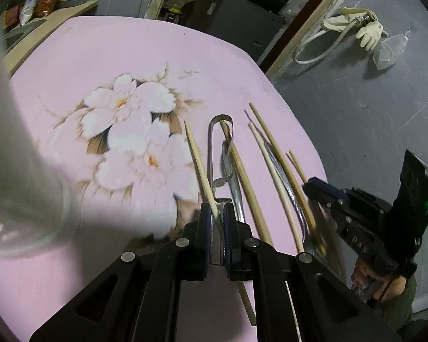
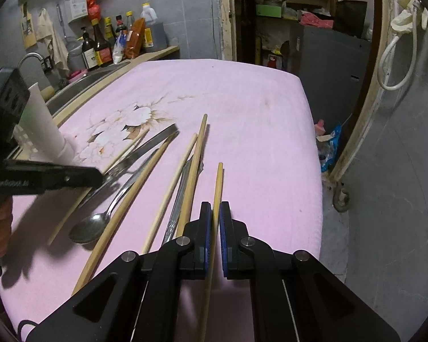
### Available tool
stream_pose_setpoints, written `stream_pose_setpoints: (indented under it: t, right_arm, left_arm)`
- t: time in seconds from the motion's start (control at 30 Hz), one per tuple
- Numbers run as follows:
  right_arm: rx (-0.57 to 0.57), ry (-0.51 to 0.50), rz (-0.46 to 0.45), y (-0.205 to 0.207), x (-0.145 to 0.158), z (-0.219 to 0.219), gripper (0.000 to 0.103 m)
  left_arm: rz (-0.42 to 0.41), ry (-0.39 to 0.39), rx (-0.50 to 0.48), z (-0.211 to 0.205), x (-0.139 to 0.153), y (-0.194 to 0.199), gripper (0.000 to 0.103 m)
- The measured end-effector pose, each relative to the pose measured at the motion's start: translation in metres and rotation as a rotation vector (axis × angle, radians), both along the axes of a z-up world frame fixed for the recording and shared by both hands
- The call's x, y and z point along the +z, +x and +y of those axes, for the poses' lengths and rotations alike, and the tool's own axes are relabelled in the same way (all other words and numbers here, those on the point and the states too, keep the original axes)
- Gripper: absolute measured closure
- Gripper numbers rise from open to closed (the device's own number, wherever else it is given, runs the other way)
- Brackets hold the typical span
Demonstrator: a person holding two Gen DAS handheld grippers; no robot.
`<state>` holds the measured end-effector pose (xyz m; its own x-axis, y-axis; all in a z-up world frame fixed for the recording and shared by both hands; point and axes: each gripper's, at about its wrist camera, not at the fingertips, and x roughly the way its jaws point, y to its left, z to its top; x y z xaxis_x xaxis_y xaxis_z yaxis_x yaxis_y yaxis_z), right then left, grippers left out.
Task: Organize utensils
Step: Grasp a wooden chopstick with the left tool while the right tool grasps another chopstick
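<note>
Pink floral cloth [image 2: 242, 99] covers table. Pale cup-like container [image 2: 47, 125] at 9 o'clock in right view — contents not visible; in left view blurred, fills 9 o'clock edge [image 1: 22, 171]. Utensils lie loose on cloth, centre toward 7 o'clock: chopsticks, spoon [image 2: 90, 228], metal tongs [image 1: 218, 148]. Left gripper [image 1: 217, 213] clamped on chopstick [image 1: 198, 165] beside tongs. Right gripper [image 2: 215, 213] clamped narrow on rightmost chopstick [image 2: 218, 182].

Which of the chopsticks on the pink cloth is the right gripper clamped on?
The rightmost chopstick, lying apart from the rest: the right gripper is shut on it. The other chopsticks lie further left among the metal utensils.
</note>
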<state>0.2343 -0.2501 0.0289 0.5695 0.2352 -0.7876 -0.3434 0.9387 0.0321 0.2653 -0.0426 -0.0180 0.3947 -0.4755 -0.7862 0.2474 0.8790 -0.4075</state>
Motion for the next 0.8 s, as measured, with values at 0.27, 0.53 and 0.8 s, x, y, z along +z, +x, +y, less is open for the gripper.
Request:
stream_pose_setpoints:
  t: [0.27, 0.53, 0.8]
  right_arm:
    - [0.007, -0.011, 0.012, -0.005, 0.0, 0.002, 0.099]
    - [0.006, -0.027, 0.015, -0.002, -0.001, 0.005, 0.099]
    - [0.006, -0.035, 0.018, -0.001, -0.002, 0.006, 0.099]
  left_arm:
    - [0.002, 0.041, -0.017, 0.0, 0.003, -0.002, 0.095]
    - [-0.029, 0.082, 0.043, -0.004, 0.004, 0.017, 0.091]
    - [0.014, 0.129, 0.062, -0.014, -0.006, 0.03, 0.091]
